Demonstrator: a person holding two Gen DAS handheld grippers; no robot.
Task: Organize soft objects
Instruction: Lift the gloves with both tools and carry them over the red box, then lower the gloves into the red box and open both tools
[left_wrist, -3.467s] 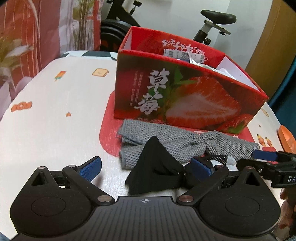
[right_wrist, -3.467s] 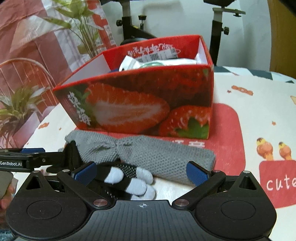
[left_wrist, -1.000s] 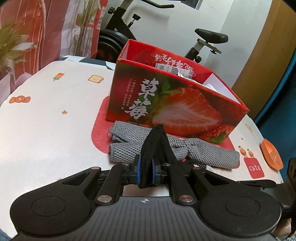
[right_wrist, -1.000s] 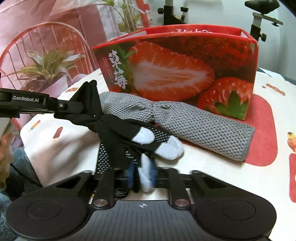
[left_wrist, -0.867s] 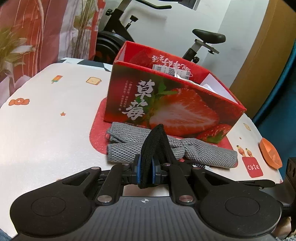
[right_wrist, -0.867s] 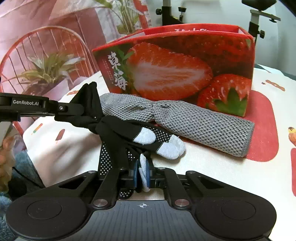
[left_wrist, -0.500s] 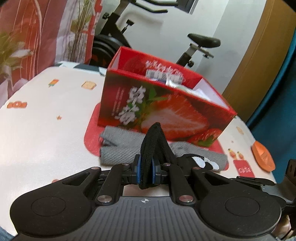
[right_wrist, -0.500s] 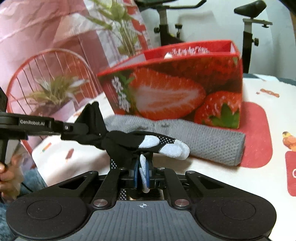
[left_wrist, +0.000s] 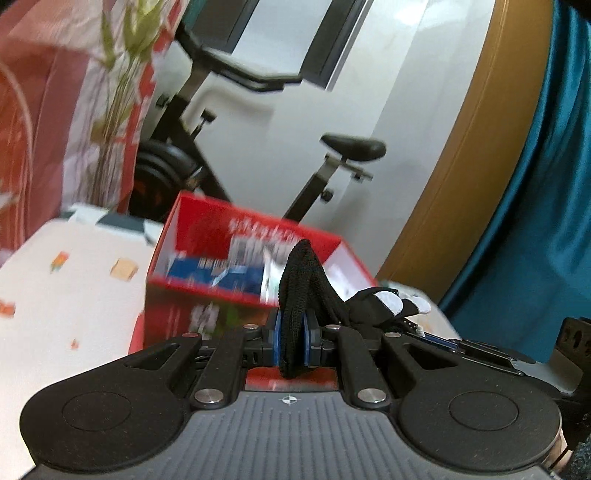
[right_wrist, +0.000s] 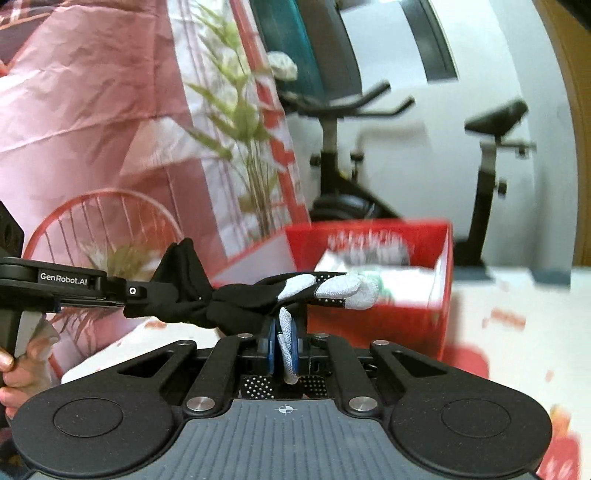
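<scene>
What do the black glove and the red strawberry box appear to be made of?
Black glove: looks like knit fabric, matte, with a visible weave, pale grey fingertip patches and small white grip dots, and it sags between the grippers. Red strawberry box: probably printed cardboard with thin straight walls, a white inner face and a slight sheen; blur leaves this open.

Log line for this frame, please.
left gripper: shut on glove cuff | right gripper: shut on fingertip | glove: stretched between, airborne | box: open, behind
</scene>
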